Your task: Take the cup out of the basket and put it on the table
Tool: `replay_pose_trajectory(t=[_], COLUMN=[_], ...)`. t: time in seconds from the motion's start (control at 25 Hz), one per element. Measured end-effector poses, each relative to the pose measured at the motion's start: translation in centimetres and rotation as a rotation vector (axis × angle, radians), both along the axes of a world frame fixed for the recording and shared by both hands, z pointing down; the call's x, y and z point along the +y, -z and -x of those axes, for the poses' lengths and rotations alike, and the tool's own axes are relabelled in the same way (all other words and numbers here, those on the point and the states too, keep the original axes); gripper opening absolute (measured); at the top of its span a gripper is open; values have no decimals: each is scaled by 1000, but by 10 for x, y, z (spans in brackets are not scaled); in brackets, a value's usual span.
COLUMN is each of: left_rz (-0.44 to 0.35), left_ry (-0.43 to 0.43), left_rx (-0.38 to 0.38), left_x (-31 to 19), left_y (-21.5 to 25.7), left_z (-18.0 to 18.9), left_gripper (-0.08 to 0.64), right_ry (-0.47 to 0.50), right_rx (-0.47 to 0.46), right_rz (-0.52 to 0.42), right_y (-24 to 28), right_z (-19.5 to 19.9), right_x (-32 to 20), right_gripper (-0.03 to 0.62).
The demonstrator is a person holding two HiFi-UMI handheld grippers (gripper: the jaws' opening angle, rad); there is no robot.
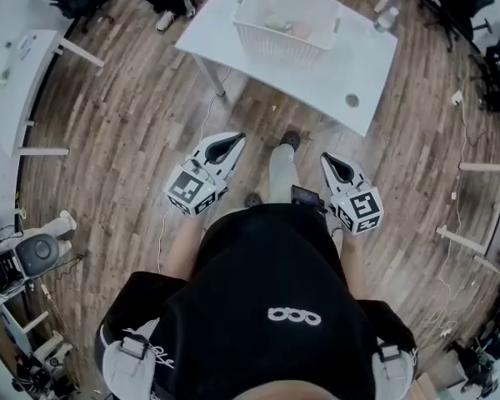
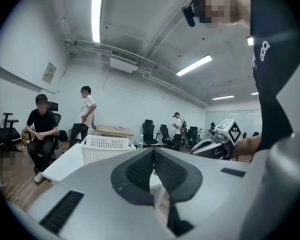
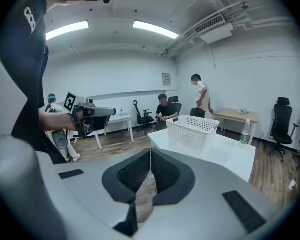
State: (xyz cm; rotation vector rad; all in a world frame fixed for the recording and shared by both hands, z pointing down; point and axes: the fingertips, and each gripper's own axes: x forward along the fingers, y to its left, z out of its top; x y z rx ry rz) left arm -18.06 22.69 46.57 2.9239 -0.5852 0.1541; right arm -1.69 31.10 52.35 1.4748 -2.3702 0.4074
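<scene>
The left gripper (image 1: 232, 142) and right gripper (image 1: 333, 163) both have their jaws pressed together on nothing. The white perforated plastic basket (image 1: 271, 47) stands well ahead on the white rectangular table (image 1: 354, 65), roughly centred between the 2. Only the head view looks inside it, showing what is probably the pale cup (image 1: 277, 23), its axis unreadable. The gripper views show only the basket's walls.

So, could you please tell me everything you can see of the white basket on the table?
The white basket is rectangular and looks like plastic, with perforated lattice walls, a solid rim and a small handle at each short end. It stands upright and open-topped on the white table, on the table's left half in the head view, apart from the bottle near a corner. Small pale things lie on its bottom, too small to identify. Otherwise only the table touches it.
</scene>
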Motion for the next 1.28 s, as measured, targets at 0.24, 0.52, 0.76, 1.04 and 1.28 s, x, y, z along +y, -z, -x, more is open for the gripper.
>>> replay_pose_trajectory(t=[0.24, 0.52, 0.76, 1.04, 1.28], left_rz=[-14, -30, -38, -26, -17], left_ry=[42, 118, 108, 95, 70], left_rx=[-20, -64, -120, -138, -108], left_x=[-83, -187, -241, -269, -290], left_y=[6, 23, 24, 18, 14], left_z=[-34, -78, -131, -158, -160], left_gripper=[8, 8, 8, 8, 8], right_ry=[31, 130, 193, 219, 179], right_rx=[2, 23, 22, 7, 8], right_rz=[-43, -55, -65, -49, -19], right_y=[13, 27, 27, 22, 16], right_z=[-45, -96, -127, -130, -133], right_x=[-99, -218, -291, -324, -332], right_gripper=[26, 26, 25, 26, 26])
